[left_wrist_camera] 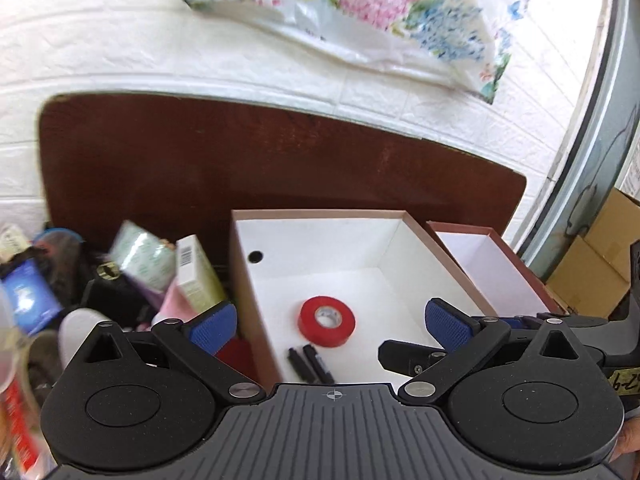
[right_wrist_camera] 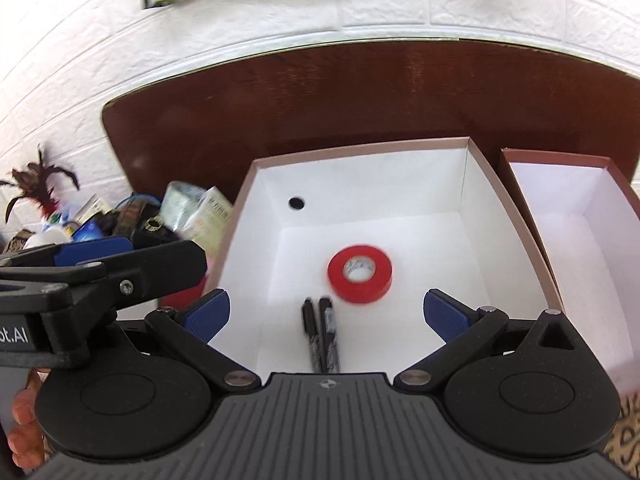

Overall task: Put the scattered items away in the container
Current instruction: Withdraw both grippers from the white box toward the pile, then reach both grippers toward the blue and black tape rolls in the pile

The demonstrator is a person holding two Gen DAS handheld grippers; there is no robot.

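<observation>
A white-lined box with a pink rim (left_wrist_camera: 436, 252) (right_wrist_camera: 496, 184) stands open on the brown table. Inside lie a red tape roll (left_wrist_camera: 327, 321) (right_wrist_camera: 359, 273) and two black markers (left_wrist_camera: 310, 364) (right_wrist_camera: 322, 334). My left gripper (left_wrist_camera: 332, 322) is open and empty, held over the box's left wall. My right gripper (right_wrist_camera: 326, 314) is open and empty above the box's near side. The left gripper also shows in the right wrist view (right_wrist_camera: 100, 264), at the left. Scattered items (left_wrist_camera: 160, 264) (right_wrist_camera: 192, 212) lie in a pile left of the box.
A second, brown-rimmed box or lid (left_wrist_camera: 496, 264) (right_wrist_camera: 580, 216) stands right of the main box. The pile holds a green-white packet (left_wrist_camera: 138, 254), a carton (left_wrist_camera: 196, 272) and a blue pouch (left_wrist_camera: 28, 296). A white brick wall stands behind the table. Cardboard boxes (left_wrist_camera: 596, 264) are at far right.
</observation>
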